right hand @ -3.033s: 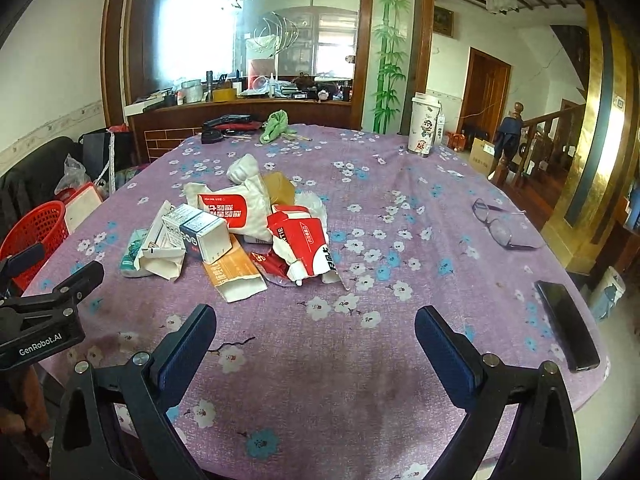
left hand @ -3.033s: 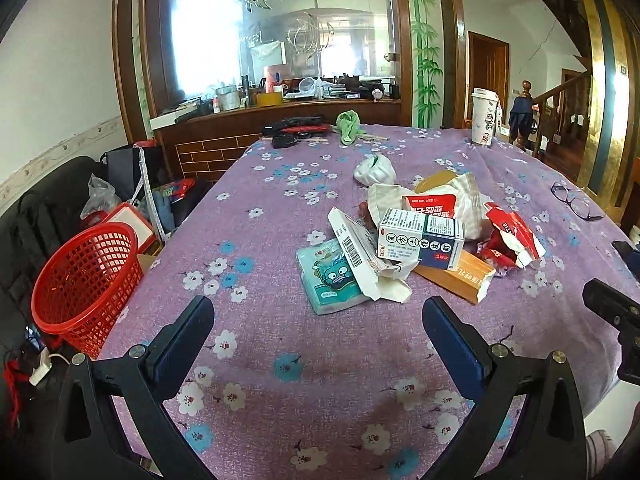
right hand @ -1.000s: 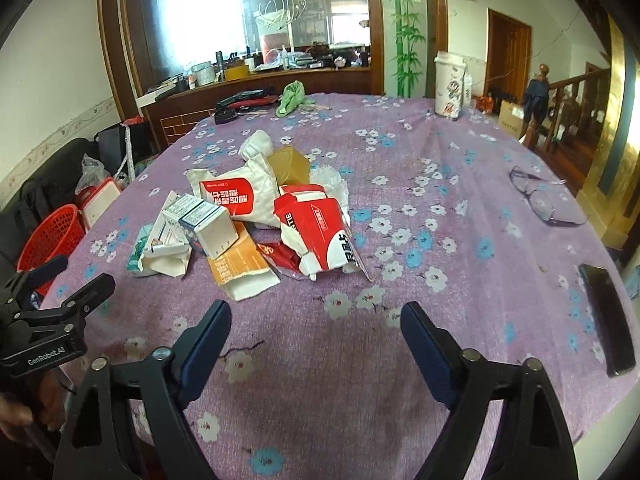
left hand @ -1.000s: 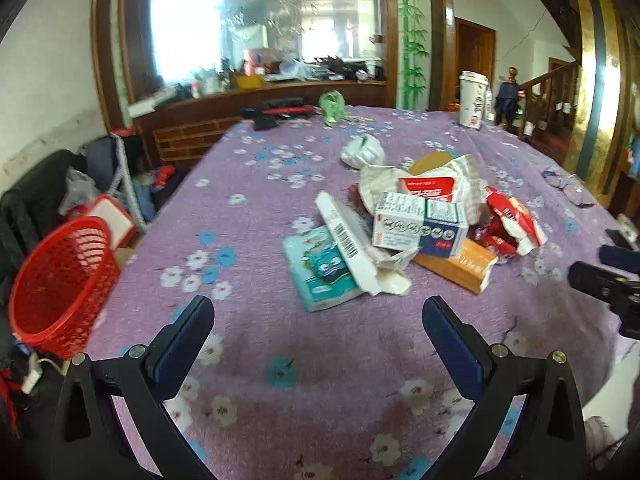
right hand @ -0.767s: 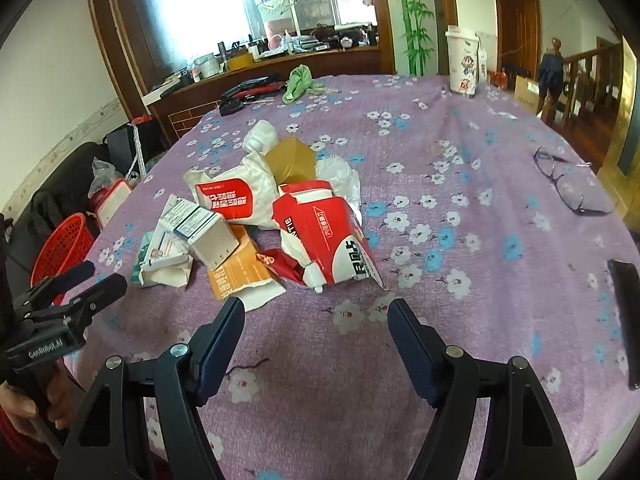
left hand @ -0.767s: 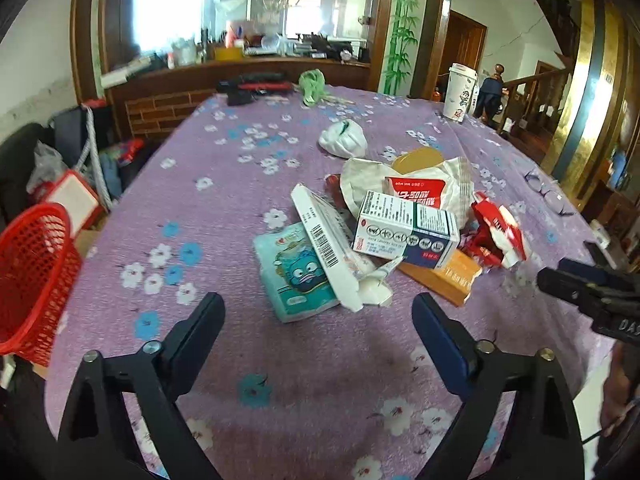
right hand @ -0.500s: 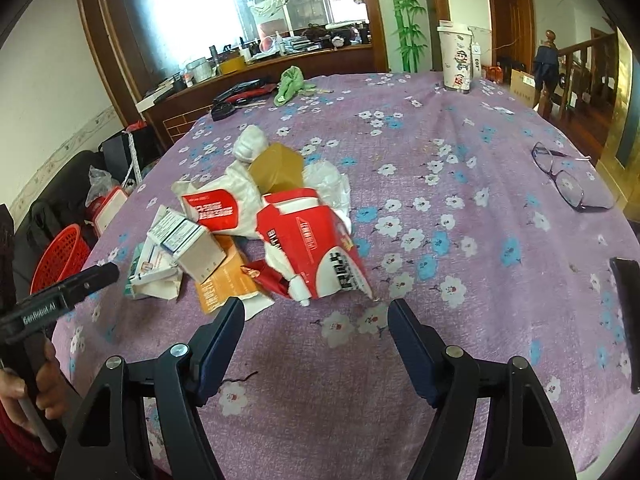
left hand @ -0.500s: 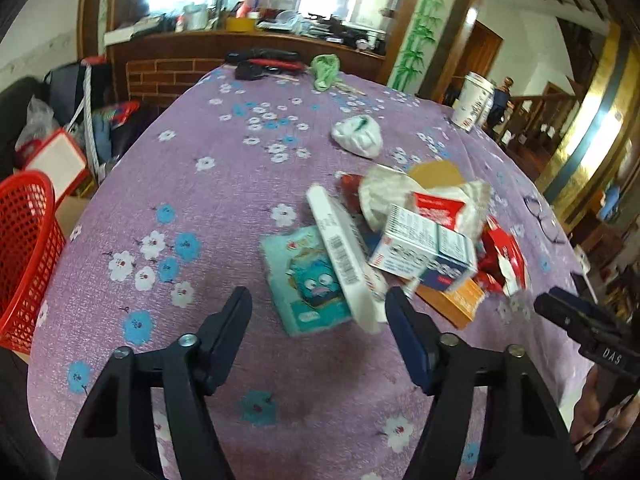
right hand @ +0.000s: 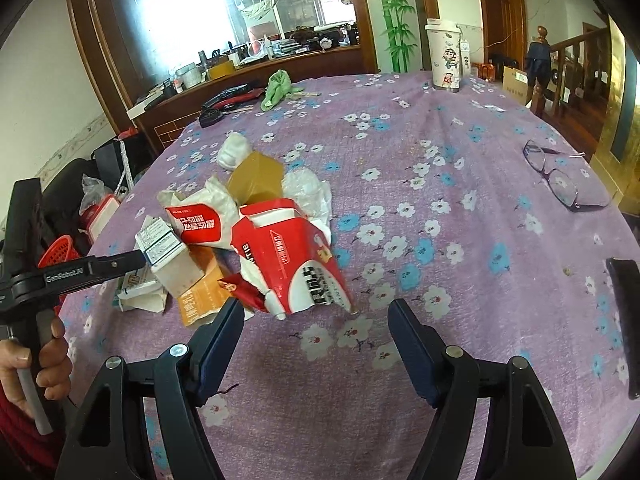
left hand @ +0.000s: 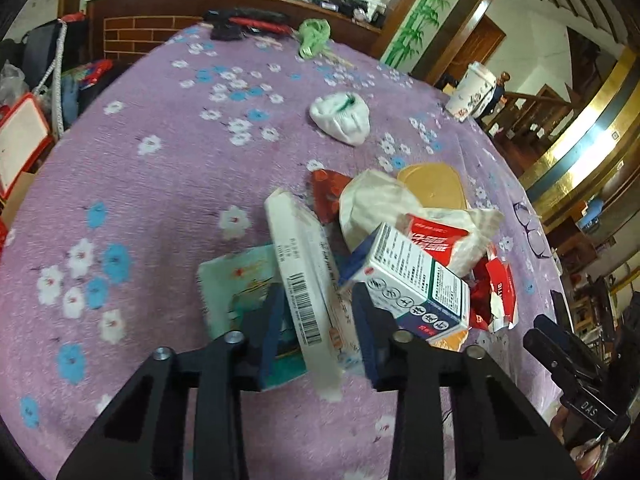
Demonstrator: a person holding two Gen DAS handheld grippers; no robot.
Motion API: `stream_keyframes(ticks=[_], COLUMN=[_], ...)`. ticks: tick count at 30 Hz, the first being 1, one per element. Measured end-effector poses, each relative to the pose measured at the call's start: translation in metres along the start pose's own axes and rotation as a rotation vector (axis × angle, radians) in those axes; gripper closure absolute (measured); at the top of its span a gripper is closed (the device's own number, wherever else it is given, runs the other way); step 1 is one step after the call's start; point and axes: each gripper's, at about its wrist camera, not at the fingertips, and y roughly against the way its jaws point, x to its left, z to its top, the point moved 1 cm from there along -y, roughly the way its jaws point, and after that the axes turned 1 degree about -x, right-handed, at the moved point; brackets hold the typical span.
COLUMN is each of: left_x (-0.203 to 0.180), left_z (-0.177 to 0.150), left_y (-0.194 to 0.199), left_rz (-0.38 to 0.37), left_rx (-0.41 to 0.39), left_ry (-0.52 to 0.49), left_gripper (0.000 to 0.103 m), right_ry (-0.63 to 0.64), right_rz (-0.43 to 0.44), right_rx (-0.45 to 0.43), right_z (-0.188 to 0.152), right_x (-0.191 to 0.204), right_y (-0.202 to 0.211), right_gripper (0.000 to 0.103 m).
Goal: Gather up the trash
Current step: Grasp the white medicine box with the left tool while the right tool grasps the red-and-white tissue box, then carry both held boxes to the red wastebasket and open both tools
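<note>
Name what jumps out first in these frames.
The heap of torn packaging mid-table on the purple floral cloth: a ripped red carton sits nearest the open right gripper. The left gripper has its jaws closing around a flattened white barcode box. Eyeglasses lie apart, far right.

We are reading "GenRobot.AI" in white along the left gripper [right hand: 146, 258] at the far left of the right wrist view, "DAS" on the right gripper's black body [left hand: 588, 410] low at the right of the left wrist view, and "TIE" on the torn red carton [left hand: 502, 290] beside it.
</note>
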Motion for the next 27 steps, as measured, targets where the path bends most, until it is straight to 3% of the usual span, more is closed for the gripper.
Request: stream_keyframes(ticks=[12,14,16,17,20,27], left_x=[-0.024,-0.027,-0.031,-0.033,-0.034,-0.035], left_z=[0.014,0.015,0.014,0.013,0.010,0.002], left_y=[-0.027,-0.029,-0.028,-0.026,-0.022,0.011], left_rz=[0.027,0.035,0.054,0.072,0.071,0.060], left_rx=[0.033,0.024,0.002,-0.014,-0.031,-0.120], left_ry=[-0.101,-0.118,-0.141,-0.152,-0.164,-0.171], left_gripper=[0.072,0.073,0.082,0.091,0.091,0.091], right_ry=[0.062,0.064,0.060,0.058,0.044,0.004], right_rz=[-0.015,-0.012,-0.010,-0.016,-0.006,0.001], right_rx=[0.041,0.058,0.067,0.059,0.045,-0.015], right_z=[0.014,0.013,0.012,0.012,0.011,0.007], right_x=[0.009,0.010,0.008,0.007,0.003,-0.003], right_y=[-0.034,-0.039,-0.042,-0.041,-0.036,-0.015], right_gripper=[0.026,0.040,0.056,0.058,0.065,0.069])
